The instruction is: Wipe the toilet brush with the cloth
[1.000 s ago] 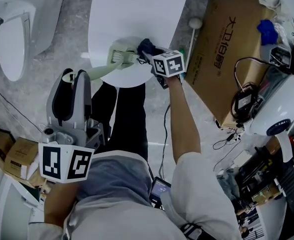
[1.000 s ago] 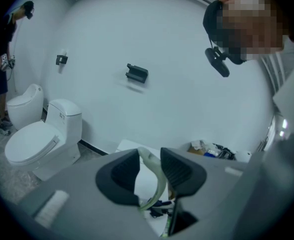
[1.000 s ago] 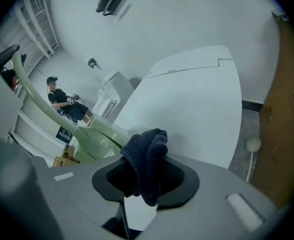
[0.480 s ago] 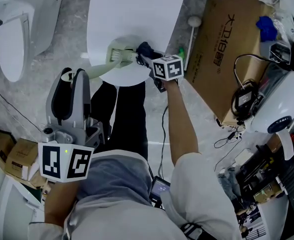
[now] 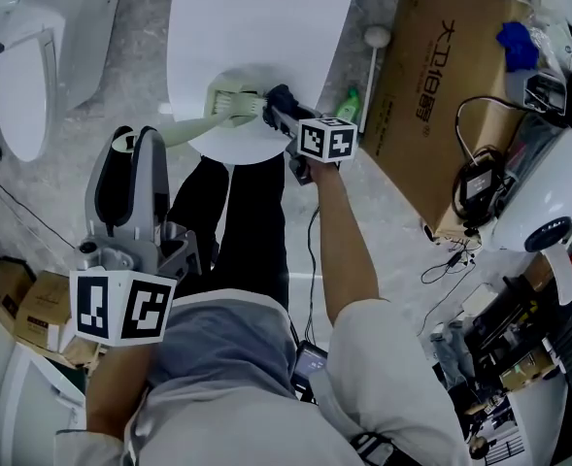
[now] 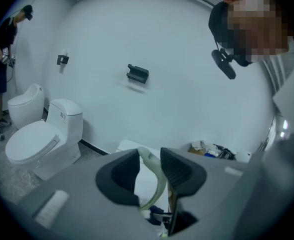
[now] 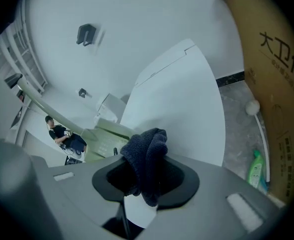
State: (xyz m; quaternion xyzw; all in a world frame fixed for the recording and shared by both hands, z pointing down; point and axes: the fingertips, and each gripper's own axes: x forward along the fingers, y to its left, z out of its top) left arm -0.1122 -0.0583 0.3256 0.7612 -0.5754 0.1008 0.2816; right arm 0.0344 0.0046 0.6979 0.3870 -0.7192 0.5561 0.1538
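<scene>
Head view: my left gripper [image 5: 133,153] is clenched on the pale green handle of the toilet brush [image 5: 193,127], whose head lies over the white toilet lid [image 5: 256,27]. My right gripper [image 5: 278,110] holds a dark blue cloth [image 5: 284,94] at its bristle end. Left gripper view: both jaws pinch the curved handle, with another toilet [image 6: 42,139] standing by the wall at left. Right gripper view: the jaws grip the bunched cloth, the brush head just behind it and a cardboard box [image 7: 281,84] at right.

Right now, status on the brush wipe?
Left tool shut on toilet brush handle. Right tool shut on cloth, at the brush head. Nothing blocking.
</scene>
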